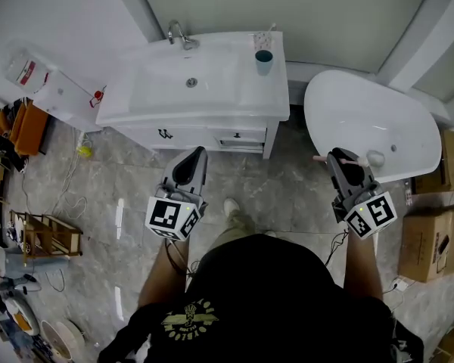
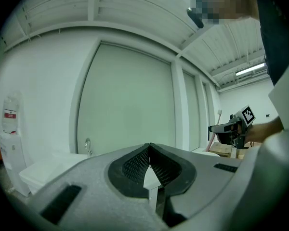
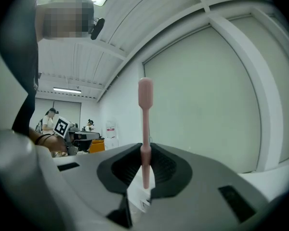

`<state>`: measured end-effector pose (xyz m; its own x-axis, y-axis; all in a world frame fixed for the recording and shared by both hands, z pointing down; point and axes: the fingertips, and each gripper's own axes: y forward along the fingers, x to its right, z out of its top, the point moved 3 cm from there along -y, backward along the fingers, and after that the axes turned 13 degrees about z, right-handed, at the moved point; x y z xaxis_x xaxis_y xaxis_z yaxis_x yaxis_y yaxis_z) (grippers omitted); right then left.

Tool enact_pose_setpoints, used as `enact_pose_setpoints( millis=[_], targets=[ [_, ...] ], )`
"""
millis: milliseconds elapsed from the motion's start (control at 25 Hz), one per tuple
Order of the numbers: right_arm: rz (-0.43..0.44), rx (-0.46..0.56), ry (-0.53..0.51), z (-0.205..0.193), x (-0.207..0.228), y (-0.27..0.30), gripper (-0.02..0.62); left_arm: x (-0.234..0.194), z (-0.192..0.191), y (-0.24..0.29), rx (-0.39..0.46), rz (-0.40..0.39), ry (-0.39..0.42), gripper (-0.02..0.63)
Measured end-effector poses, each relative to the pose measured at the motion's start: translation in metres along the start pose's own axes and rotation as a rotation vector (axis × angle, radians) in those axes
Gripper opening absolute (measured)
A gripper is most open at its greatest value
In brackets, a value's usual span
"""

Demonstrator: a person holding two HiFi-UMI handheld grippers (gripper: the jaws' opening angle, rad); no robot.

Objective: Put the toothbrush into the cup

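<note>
The right gripper [image 3: 145, 152] is clenched on the pink toothbrush [image 3: 145, 110], which stands upright between its jaws. The left gripper [image 2: 149, 149] is closed on nothing. The cup [image 1: 263, 60] stands on the sink [image 1: 234, 104] corner, well apart, so I think the carrying and the dropping in are both left.

- No word or number is legible anywhere.
- A black-and-white square marker [image 1: 166, 216] covers the upper face of the cube on the left gripper [image 1: 196, 154].
- A second marker [image 1: 377, 213] sits likewise on the right gripper [image 1: 336, 157].
- A red label [image 1: 26, 72] is on the side of the white container [image 1: 19, 63]; its print is too small to read.
- A yellow emblem [image 1: 191, 316] is at the middle of the black shirt [image 1: 287, 301], perhaps with lettering, but it is too blurred.
</note>
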<state>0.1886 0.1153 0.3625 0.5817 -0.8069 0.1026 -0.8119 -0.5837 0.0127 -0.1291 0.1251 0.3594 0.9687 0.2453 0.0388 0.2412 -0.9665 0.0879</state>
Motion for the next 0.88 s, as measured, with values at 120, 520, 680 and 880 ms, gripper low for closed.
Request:
enact_pose_setpoints(
  millis=[120,520,680,880],
  targets=[
    [-0.012,-0.012,0.012,-0.004,0.007,0.016,0.052,-0.012,-0.007,0.013,-0.019,-0.013,0.004,0.011],
    [-0.018,-0.026,0.014,0.0,0.032,0.086,0.051,-0.076,-0.02,0.063,-0.055,-0.005,-0.013,0.011],
    [-0.04,-0.029,0.002,0.008,0.043,0.111,0.051,-0.096,-0.02,0.089,-0.052,-0.03,-0.023,0.011],
    [-0.09,-0.028,-0.012,0.021,0.048,0.133,0.051,-0.123,-0.01,0.113,-0.021,-0.063,-0.035,0.011]
  ],
)
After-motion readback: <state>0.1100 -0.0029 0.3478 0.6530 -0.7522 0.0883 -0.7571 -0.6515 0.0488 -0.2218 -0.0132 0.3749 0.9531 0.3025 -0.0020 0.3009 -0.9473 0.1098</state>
